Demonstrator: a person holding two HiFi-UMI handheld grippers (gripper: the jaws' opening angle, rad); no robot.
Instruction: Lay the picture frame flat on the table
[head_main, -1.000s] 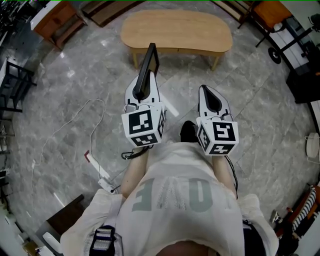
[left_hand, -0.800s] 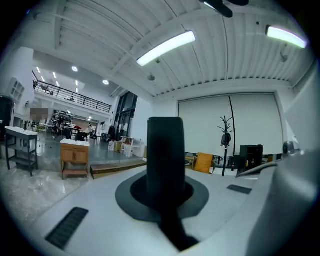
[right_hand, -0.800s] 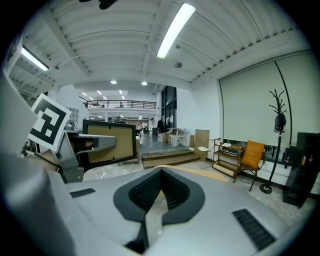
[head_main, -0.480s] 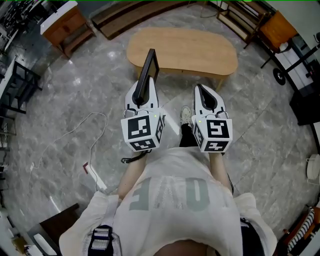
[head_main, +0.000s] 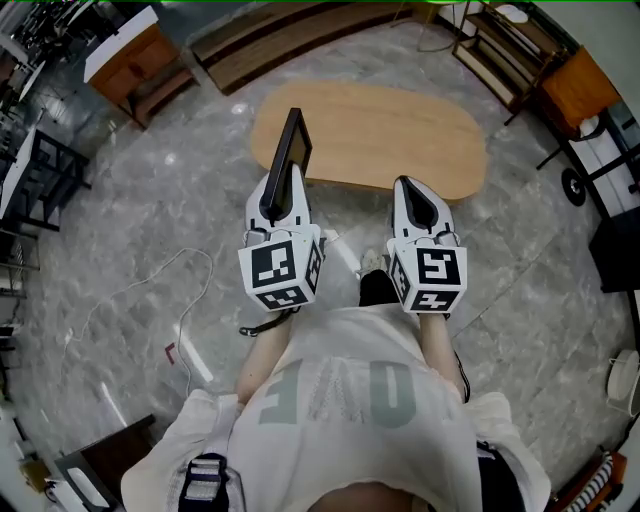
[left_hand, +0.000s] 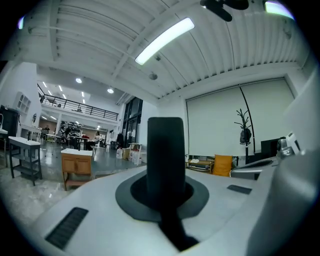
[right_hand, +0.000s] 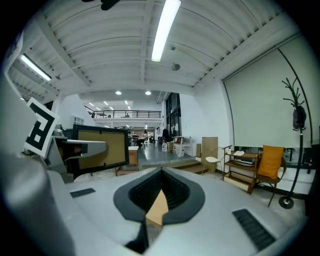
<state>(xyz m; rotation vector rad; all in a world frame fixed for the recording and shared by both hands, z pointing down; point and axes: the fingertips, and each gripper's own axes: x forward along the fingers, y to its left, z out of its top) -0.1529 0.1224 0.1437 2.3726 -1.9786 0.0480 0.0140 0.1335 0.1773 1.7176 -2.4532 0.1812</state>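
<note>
Left gripper (head_main: 280, 187) clamped on upright picture frame (head_main: 295, 140) — right gripper (head_main: 408, 190) alongside, jaws together, empty — wooden coffee table (head_main: 400, 130) ahead.

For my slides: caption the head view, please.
Left tongs hold the picture frame upright before the wooden table; right tongs shut, empty.

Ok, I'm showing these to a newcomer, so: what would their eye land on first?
The black picture frame, gripped upright and edge-on in the left tool, left of centre in the head view. Just beyond it stands the oval wooden table; the right tool alongside is shut on nothing.
</note>
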